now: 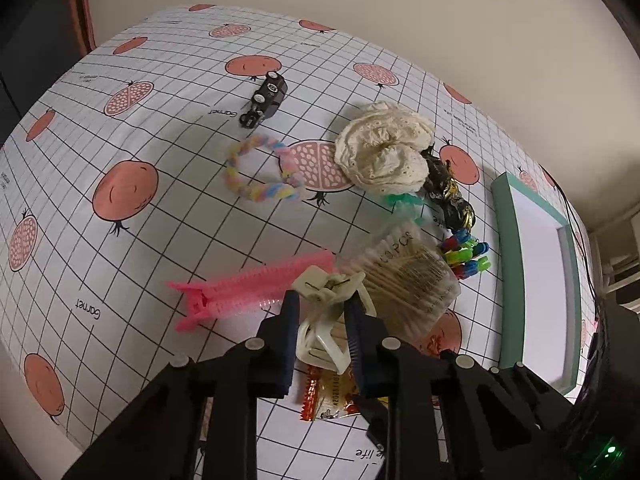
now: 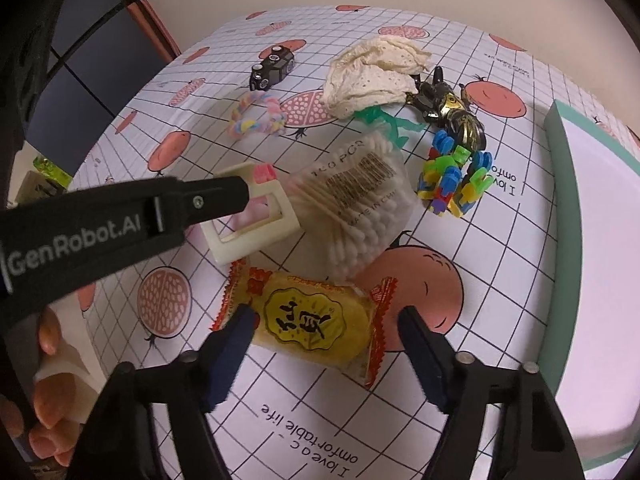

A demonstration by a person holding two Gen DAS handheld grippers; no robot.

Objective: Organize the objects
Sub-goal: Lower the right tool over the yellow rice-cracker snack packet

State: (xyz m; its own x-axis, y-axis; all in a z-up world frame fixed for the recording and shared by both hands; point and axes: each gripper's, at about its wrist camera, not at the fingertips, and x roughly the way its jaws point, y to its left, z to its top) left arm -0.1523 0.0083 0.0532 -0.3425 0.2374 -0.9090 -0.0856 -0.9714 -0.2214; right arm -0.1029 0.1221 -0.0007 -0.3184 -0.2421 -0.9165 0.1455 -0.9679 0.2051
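- We see open tablecloth (image 1: 132, 128) to the left; the green-rimmed tray (image 2: 560, 200) borders the right edge.
- Our left gripper (image 1: 320, 312) clenches the cream hair claw (image 1: 332, 292), between the pink ridged clip (image 1: 256, 284) and bagged cotton swabs (image 2: 360, 208).
- Our right gripper (image 2: 326, 332) stands released, straddling the crinkly snack packet (image 2: 308, 320).

Cream claw clip (image 1: 328, 320) clamped upright; yellow snack packet (image 2: 312, 320) flat.
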